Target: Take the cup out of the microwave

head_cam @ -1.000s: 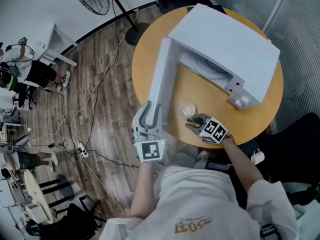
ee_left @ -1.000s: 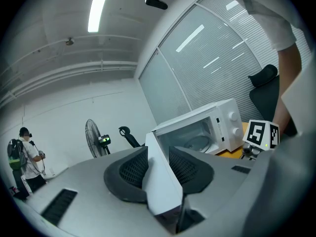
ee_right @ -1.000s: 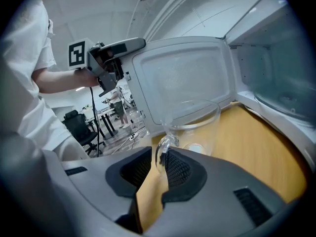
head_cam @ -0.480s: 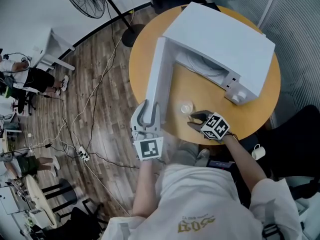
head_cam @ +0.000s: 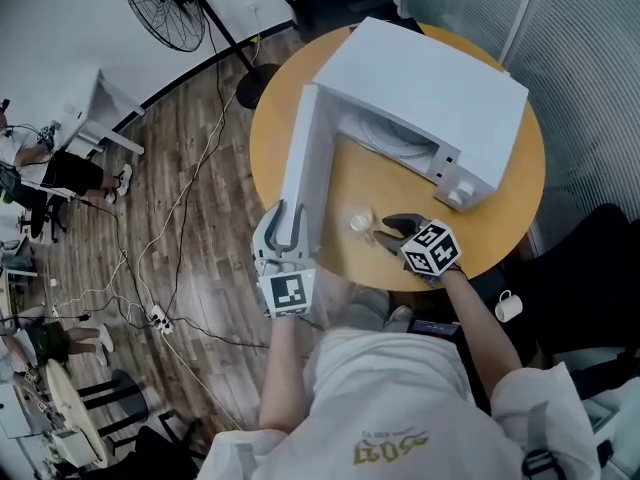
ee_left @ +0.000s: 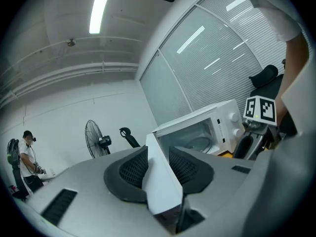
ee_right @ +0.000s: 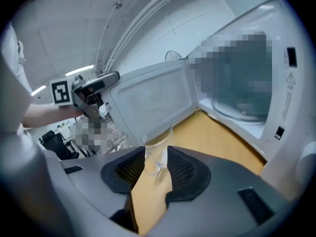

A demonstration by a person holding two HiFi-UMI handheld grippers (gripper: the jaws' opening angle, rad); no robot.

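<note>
A clear cup point(head_cam: 358, 221) stands on the round wooden table point(head_cam: 400, 193) in front of the white microwave point(head_cam: 430, 78), whose door point(head_cam: 305, 168) is swung wide open. My right gripper point(head_cam: 385, 230) is open just right of the cup. In the right gripper view the cup point(ee_right: 157, 152) shows beyond the pads of the right gripper point(ee_right: 156, 164), which do not press on it. My left gripper point(head_cam: 283, 230) is shut on the door's outer edge; in the left gripper view the door point(ee_left: 160, 181) is pinched between the pads.
The glass turntable point(head_cam: 395, 133) lies bare inside the oven. A standing fan point(head_cam: 160, 3) and cables point(head_cam: 180, 198) are on the wood floor to the left. A white mug point(head_cam: 508, 306) sits low at the right, past the table's edge.
The right gripper's jaws have opened off the cup and drawn back a little; the cup stays standing on the table. The left gripper keeps its hold on the door.
</note>
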